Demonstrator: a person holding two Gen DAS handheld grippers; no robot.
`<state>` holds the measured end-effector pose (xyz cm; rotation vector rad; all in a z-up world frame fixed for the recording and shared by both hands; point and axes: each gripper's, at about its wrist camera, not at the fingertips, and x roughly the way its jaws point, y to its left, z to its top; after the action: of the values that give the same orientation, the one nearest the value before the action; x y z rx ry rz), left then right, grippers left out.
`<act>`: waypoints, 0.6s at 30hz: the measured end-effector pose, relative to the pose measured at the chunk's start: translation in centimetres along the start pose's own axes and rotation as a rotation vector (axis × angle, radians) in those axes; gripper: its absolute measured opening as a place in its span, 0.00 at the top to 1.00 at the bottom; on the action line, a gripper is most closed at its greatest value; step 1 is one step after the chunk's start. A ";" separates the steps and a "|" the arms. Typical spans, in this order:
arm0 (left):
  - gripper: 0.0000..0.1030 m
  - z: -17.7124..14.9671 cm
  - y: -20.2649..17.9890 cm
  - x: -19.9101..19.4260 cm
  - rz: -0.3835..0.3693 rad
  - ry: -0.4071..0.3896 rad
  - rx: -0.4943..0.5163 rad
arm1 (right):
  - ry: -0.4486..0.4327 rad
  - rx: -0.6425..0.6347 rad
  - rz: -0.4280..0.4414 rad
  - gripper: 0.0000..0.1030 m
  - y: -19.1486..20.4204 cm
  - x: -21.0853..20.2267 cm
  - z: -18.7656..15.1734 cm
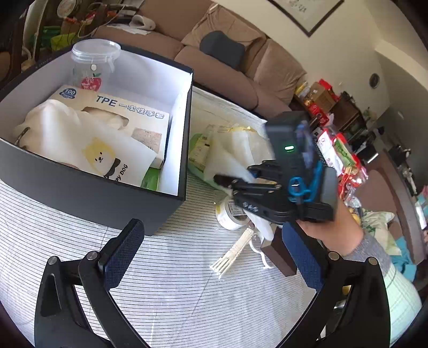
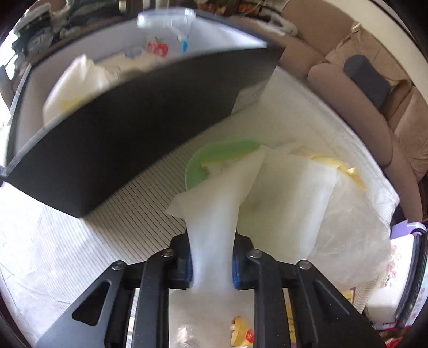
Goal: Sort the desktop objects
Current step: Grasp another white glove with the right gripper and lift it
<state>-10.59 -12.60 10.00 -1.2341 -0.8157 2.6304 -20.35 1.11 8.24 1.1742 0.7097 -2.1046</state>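
looking from the left wrist view: left tongs [image 1: 211, 257] spread wide open, holding nothing, hovering over the striped desk [image 1: 174, 294]. black box [image 1: 107, 192] sits on the desk at left, white inside, holding a glove carton [image 1: 120, 107], a white dog-print bag [image 1: 101, 152] and a clear plastic jar [image 1: 93, 64] in the far corner. right tongs [image 1: 227, 182] are just right of the box, pinched on a white foam sheet [image 1: 232, 152] that lifts off a pile beside the box. tape roll [image 1: 231, 214] and a white comb [image 1: 232, 251] lie on the desk below the right tongs, near a brown block [image 1: 281, 257].

right wrist view: right tongs [image 2: 211, 262] are clamped on the foam sheet [image 2: 216, 214], sheet running up between the pads and fanning out above. green bowl [image 2: 203, 160] sits behind it, partly covered. clear plastic bag [image 2: 353, 227] and yellow bits to the right. black box [image 2: 120, 150] at upper left, blurred, the jar [image 2: 165, 24] at its far edge.
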 end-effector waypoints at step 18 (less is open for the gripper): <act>0.00 0.5 -1.8 -2.1 -0.168 -0.067 0.093 | -0.541 0.291 0.211 0.85 -4.1 -32.1 2.8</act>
<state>-9.78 -12.02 12.61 -1.0121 -0.7613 2.5547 -11.59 10.05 38.18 0.7182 0.0318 -2.2419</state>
